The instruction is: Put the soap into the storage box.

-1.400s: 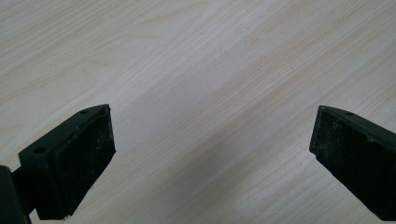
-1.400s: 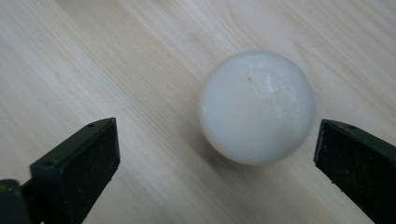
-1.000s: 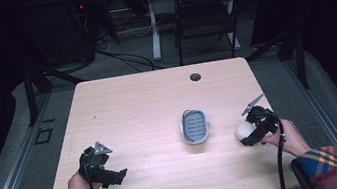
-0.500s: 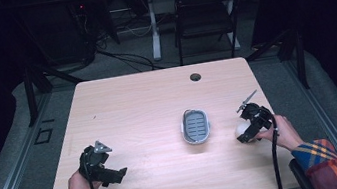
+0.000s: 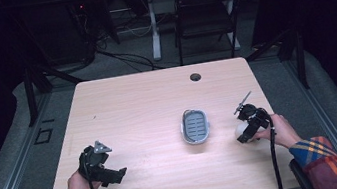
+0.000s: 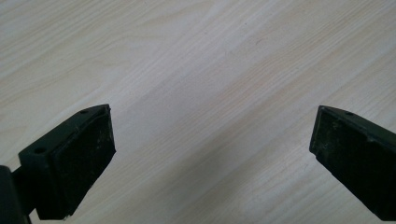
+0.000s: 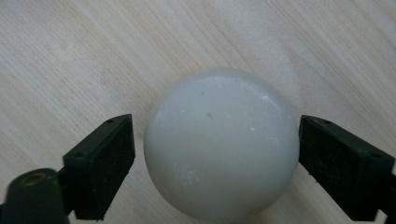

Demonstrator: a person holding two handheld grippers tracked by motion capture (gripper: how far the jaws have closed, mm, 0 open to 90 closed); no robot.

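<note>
right gripper [image 5: 241,133] at near right of table [image 5: 137,104], jaws either side of white ball [image 7: 222,144]; right jaw touching it, small gap at the other, so not clamped. ball sits on the wood, right of grey oval dish [image 5: 195,126] at table centre. left gripper [image 5: 113,174] near left, jaws wide, nothing between them but bare table.

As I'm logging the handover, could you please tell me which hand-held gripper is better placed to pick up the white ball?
The right hand-held gripper: its open jaws already flank the white ball, a small gap showing at one pad. The left hand-held gripper is open over bare table, at the opposite side.
</note>
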